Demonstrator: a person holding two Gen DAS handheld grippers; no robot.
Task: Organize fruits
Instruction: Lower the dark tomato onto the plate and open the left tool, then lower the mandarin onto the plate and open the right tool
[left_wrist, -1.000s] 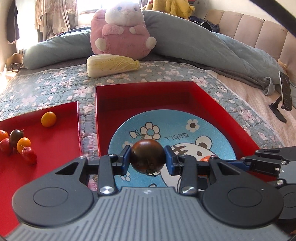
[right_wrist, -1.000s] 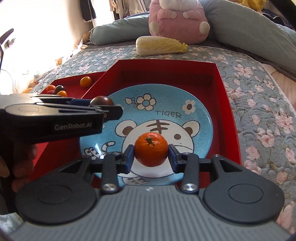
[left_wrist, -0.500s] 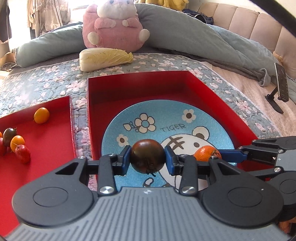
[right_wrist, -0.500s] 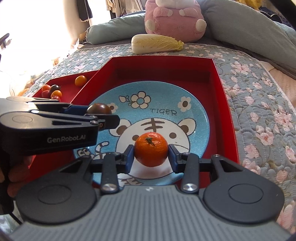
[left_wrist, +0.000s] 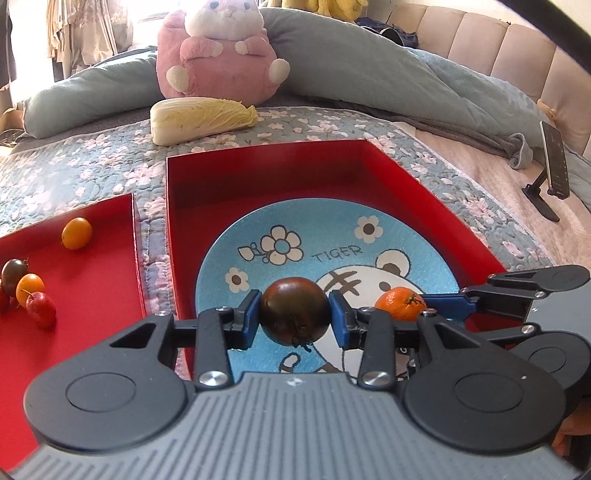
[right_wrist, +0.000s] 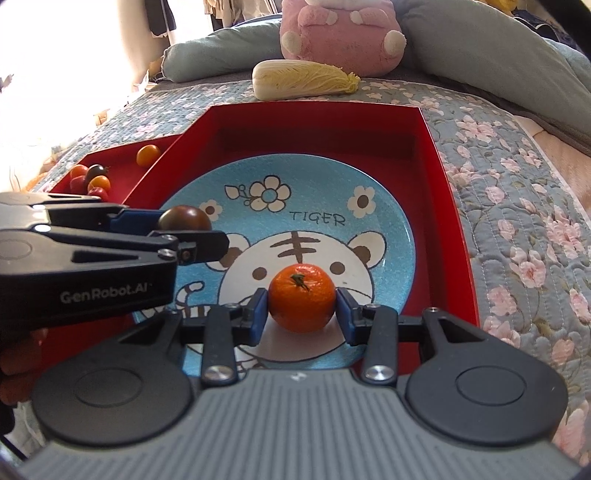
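Left gripper (left_wrist: 294, 318) clamps a dark tomato (left_wrist: 294, 312); right gripper (right_wrist: 302, 303) clamps a tangerine (right_wrist: 302, 297); only the left view shows a phone stand (left_wrist: 546, 181)

We see bare blue plate (right_wrist: 388, 236) beyond both grippers; the red box walls (right_wrist: 439, 177) hem it in, and a cabbage (right_wrist: 306, 79) lies behind.

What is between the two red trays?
Only a bare strip of flowered quilt separates the small red tray from the big red tray, seen in the left wrist view.
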